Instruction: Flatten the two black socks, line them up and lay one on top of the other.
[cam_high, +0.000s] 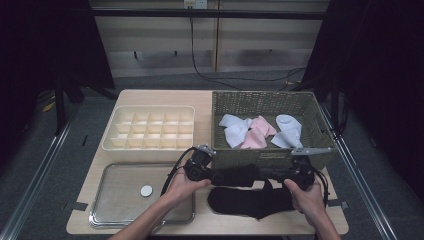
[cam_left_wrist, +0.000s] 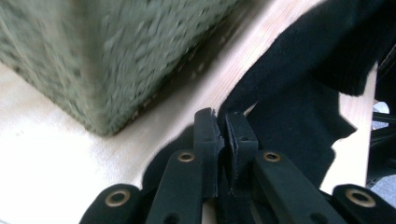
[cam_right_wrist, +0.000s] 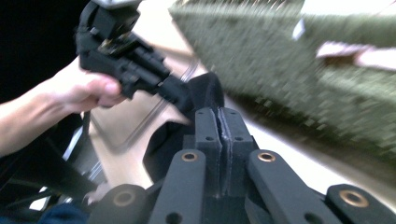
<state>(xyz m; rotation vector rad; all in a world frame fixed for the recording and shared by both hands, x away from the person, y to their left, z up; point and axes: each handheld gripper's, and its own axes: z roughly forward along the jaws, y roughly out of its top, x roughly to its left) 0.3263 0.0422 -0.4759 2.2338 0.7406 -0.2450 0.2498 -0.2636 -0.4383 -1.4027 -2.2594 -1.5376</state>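
Room: dark surroundings, a pale wooden table (cam_high: 100, 165) lit in the middle, cables hanging down the back wall.
Left gripper (cam_high: 216, 174): held level just in front of the wicker basket (cam_high: 222, 102), jaws pressed together on the left end of a black sock (cam_high: 235, 175); in its own view, black cloth sits pinched between the pads.
Right gripper (cam_high: 266, 173): also just in front of the basket, pointing back toward the left one, jaws closed on the sock's other end.
Hands: left hand (cam_high: 182, 186) and right hand (cam_high: 306, 196) come in from the near edge, each wrapped around its tool.
Black sock: stretched taut between the two grippers, bunched and thick-knit, lifted off the table.
Second black sock (cam_high: 250, 201): lying flat, nearer the table edge than the basket, beneath the stretched one.
Basket contents: white socks (cam_high: 236, 131) and a pink one (cam_high: 257, 132), loosely heaped.
Divided organiser (cam_high: 150, 127): left of the basket, cream compartments.
Metal tray (cam_high: 115, 200): left and forward of the basket, holding a small white disc (cam_high: 146, 190).
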